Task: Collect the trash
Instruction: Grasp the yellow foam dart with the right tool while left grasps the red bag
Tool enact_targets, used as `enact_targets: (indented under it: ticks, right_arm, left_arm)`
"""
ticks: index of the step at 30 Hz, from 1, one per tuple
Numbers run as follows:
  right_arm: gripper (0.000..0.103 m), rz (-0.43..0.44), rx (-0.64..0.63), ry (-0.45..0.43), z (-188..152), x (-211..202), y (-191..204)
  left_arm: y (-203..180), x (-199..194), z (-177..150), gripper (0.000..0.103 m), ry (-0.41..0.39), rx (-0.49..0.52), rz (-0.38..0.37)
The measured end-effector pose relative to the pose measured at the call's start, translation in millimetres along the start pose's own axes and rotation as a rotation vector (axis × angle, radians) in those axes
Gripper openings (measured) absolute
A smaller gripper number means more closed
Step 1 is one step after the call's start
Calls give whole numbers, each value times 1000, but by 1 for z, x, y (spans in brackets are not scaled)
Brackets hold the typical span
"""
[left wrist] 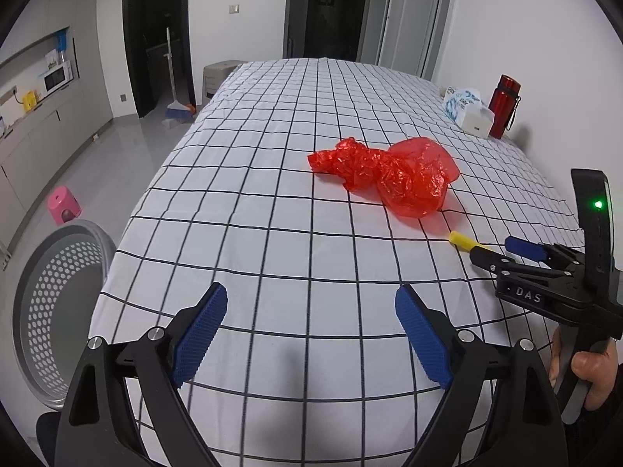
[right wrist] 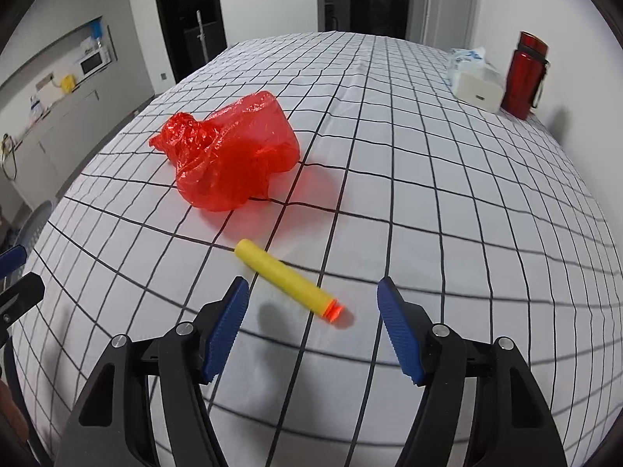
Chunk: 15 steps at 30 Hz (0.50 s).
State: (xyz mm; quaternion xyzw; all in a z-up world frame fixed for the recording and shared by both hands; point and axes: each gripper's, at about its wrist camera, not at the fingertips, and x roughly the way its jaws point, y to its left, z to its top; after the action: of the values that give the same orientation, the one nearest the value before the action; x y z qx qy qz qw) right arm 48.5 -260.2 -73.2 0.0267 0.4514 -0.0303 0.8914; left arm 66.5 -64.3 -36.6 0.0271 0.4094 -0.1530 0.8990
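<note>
A crumpled red plastic bag (left wrist: 389,175) (right wrist: 229,155) lies on the checked tablecloth (left wrist: 272,194) (right wrist: 428,194), near the middle. Just in front of the bag lies a yellow foam dart (right wrist: 286,276) (left wrist: 461,240) with an orange tip. My right gripper (right wrist: 313,292) hangs open just above the cloth, the dart's orange end lying ahead of its blue pads (right wrist: 229,323) and untouched. In the left wrist view that right gripper (left wrist: 502,247) shows at the right edge, held by a hand (left wrist: 588,369). My left gripper (left wrist: 311,299) is open over bare cloth, well short of the bag.
A grey perforated basket (left wrist: 50,311) stands on the floor left of the table, with a pink stool (left wrist: 64,204) behind it. At the far right of the table are a tissue pack (left wrist: 465,107) (right wrist: 473,78) and a red bottle (left wrist: 504,105) (right wrist: 525,74).
</note>
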Motion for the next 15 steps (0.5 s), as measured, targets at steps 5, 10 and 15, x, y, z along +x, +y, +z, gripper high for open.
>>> enact_targets:
  ticks: [5, 10, 15]
  right_arm:
    - [66, 6, -59, 16, 5, 11, 7]
    - [54, 15, -97, 1, 6, 14, 13]
    - [30, 36, -120, -17, 4, 12, 19]
  left_arm:
    - [-9, 8, 2, 86, 14, 11, 3]
    - [-15, 15, 5, 86, 23, 20, 10]
    - [-19, 21, 8, 86, 34, 18, 2]
